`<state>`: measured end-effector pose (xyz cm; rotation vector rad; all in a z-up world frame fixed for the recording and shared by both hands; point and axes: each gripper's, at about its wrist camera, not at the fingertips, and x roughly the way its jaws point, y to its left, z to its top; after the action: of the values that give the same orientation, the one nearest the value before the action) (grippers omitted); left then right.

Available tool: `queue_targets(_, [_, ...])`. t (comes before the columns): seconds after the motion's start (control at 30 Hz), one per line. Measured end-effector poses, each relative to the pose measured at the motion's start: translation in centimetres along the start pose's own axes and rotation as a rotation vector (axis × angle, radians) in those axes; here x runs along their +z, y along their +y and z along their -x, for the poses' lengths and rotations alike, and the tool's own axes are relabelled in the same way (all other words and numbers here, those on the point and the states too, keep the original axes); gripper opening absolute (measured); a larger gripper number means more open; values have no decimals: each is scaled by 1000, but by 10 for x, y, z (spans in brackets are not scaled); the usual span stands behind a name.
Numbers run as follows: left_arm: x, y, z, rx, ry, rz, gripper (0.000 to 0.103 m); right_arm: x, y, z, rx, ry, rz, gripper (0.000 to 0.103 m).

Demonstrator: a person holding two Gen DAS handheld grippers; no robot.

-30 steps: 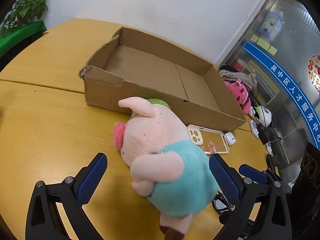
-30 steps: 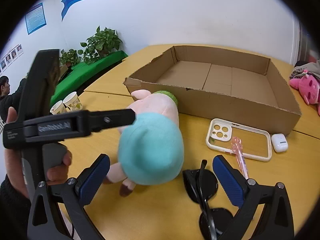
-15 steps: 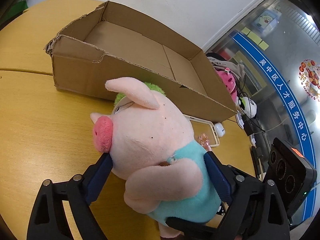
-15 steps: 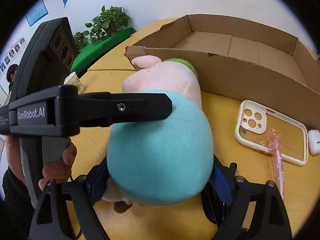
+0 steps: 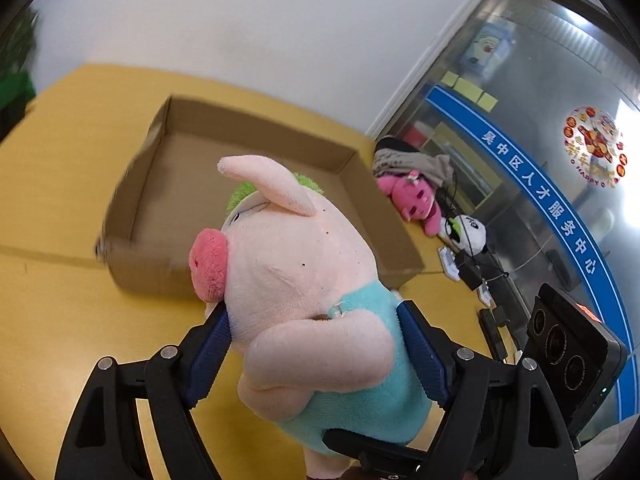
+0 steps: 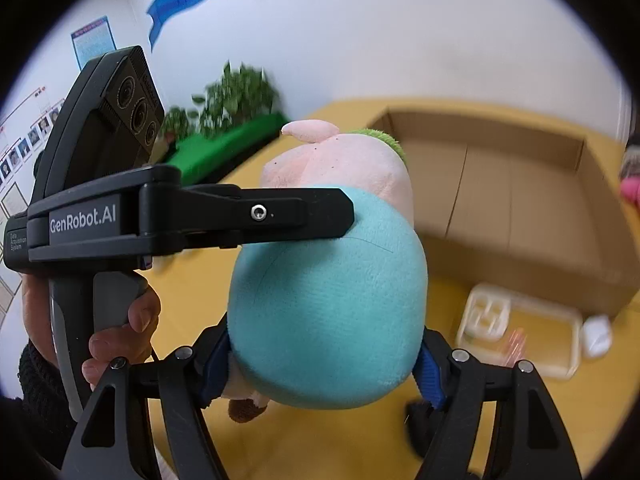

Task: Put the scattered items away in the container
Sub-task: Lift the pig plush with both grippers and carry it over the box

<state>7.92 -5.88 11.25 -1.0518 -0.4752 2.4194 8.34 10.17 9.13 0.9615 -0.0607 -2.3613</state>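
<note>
A pink pig plush (image 5: 304,280) in a teal shirt, also in the right wrist view (image 6: 328,300), is held up off the yellow table by both grippers. My left gripper (image 5: 316,356) is shut on its chest, and its body shows in the right wrist view (image 6: 192,220). My right gripper (image 6: 324,364) is shut on its teal bottom. The open cardboard box (image 5: 180,184) lies behind the plush, also in the right wrist view (image 6: 520,200), and looks empty.
A white phone case (image 6: 520,332), a pink pen (image 6: 514,342) on it, a white earbud case (image 6: 596,336) and dark sunglasses (image 6: 416,420) lie on the table in front of the box. A pink plush (image 5: 412,200) and a panda toy (image 5: 468,232) sit right of the box.
Both grippers closed on the pig plush and lifted it off the table, up in front of the box.
</note>
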Motion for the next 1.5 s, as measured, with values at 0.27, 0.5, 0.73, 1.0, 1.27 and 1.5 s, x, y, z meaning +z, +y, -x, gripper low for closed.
queue_targets(0.27, [120,-26,4,39,-41,-183,85,100,-25,11,8,-120,-33,74])
queue_targets(0.5, [209,-16,-5,38,-43,-198,85,188,-49,0,2,-141,-65,73])
queue_targets(0.73, [254,-1,-29,89,-6,-214,85,229,-79,-23,16,-111,-138,73])
queue_targets(1.0, [266,37,-80,88,79,-178,85,236,-112,-66,10,-57,-192,73])
queue_targets(1.27, [263,88,-146,119,181,-126,85,226,-152,-139,12,33,-261,73])
queue_targets(1.5, [248,137,-198,160,266,-53,84,203,-185,-195,14,101,-327,73])
